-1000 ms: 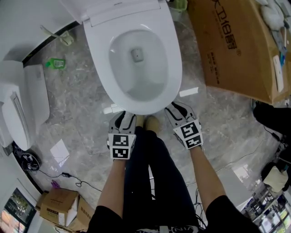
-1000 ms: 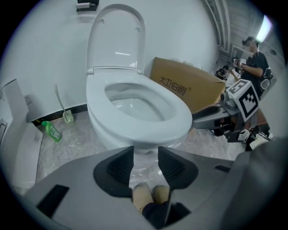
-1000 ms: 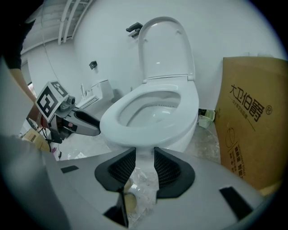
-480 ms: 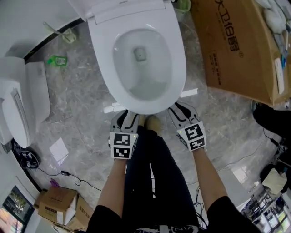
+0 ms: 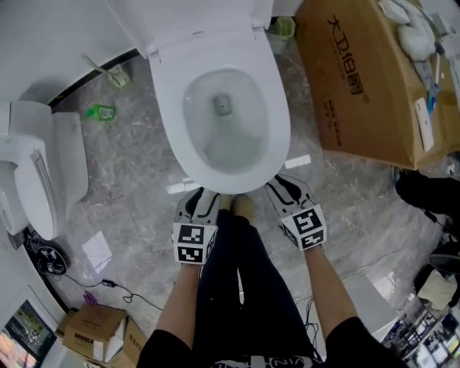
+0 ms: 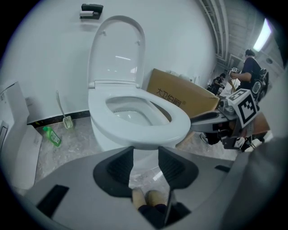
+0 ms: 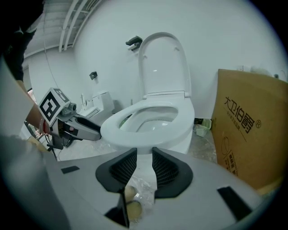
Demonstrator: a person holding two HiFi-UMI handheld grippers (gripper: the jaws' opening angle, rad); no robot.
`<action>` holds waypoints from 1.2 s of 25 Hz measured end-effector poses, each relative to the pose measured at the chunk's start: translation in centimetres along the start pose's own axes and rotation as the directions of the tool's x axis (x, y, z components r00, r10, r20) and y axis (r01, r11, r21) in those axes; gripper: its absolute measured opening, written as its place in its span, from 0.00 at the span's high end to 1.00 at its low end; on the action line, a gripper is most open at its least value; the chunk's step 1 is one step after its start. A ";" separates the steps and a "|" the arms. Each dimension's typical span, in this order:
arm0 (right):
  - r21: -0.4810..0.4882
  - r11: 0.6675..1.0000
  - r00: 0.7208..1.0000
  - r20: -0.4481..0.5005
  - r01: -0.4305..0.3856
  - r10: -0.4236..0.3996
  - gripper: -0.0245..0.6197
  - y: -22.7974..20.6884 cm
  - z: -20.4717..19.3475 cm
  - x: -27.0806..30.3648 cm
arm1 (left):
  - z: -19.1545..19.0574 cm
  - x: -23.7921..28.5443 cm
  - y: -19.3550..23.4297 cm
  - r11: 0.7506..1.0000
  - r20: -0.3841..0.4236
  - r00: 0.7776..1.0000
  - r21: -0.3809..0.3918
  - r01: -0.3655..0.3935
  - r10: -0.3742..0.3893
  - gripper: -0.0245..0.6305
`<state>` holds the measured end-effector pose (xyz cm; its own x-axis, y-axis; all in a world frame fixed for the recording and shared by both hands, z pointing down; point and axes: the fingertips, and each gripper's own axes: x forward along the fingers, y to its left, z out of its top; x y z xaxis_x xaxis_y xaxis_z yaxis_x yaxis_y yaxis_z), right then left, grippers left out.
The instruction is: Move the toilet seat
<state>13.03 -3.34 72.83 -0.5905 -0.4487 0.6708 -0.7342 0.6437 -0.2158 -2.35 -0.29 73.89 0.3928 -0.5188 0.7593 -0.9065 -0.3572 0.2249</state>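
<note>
A white toilet stands in front of me with its seat (image 5: 277, 129) down on the bowl and its lid (image 5: 194, 18) raised against the wall. My left gripper (image 5: 198, 198) is at the bowl's front left, just below the seat's front rim (image 6: 175, 128). Its jaws stand open with only floor between them. My right gripper (image 5: 282, 187) is at the front right, also below the rim (image 7: 135, 130). Its jaws are closing, and nothing is between them. Neither gripper touches the seat.
A large cardboard box (image 5: 366, 79) stands close on the toilet's right. A second white toilet (image 5: 36, 180) lies at the left, with a toilet brush (image 5: 108, 72) and a green bottle (image 5: 100, 111) by the wall. My shoes (image 5: 233, 205) are at the bowl's foot. Small boxes (image 5: 93, 323) and cables are behind.
The head view has tipped so more of the lid shows. Both grippers stay at the bowl's front, and the right one has drifted slightly toward the rim.
</note>
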 end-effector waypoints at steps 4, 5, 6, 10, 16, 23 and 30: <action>-0.008 1.000 1.000 0.029 -0.010 0.010 0.78 0.3 2.4 -1.6 | 2.0 -1.8 -0.3 1.000 0.026 1.000 0.000 0.005 -0.005 0.70; -0.009 1.000 0.999 0.037 -0.012 0.013 0.78 0.4 3.0 -2.0 | 2.6 -2.2 -0.4 1.000 0.035 0.999 -0.003 0.005 -0.005 0.70; -0.011 1.000 0.999 0.045 -0.014 0.014 0.78 0.4 3.6 -2.3 | 3.1 -2.7 -0.5 1.000 0.045 0.999 -0.006 0.005 -0.004 0.70; -0.010 1.000 0.997 0.070 -0.013 0.013 0.78 0.7 6.0 -3.7 | 5.2 -4.4 -0.7 1.000 0.068 0.998 -0.020 0.001 0.001 0.70; -0.003 1.000 0.992 0.124 0.004 -0.004 0.79 0.8 10.0 -5.5 | 8.8 -6.9 -0.7 1.000 0.138 0.990 -0.028 -0.006 0.010 0.70; 0.002 1.000 0.981 0.196 0.014 -0.014 0.79 0.8 14.8 -7.2 | 13.4 -9.4 -0.4 1.000 0.218 0.976 -0.007 -0.004 0.006 0.69; -0.025 0.999 0.966 0.259 0.026 -0.019 0.80 0.7 19.7 -8.4 | 17.9 -11.6 0.3 0.999 0.280 0.960 0.023 -0.027 0.020 0.69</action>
<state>10.91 -11.32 53.07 -0.6434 -0.6060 0.4678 -0.7407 0.6472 -0.1805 -4.39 -8.28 54.15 0.4021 -0.7229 0.5620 -0.9133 -0.3602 0.1901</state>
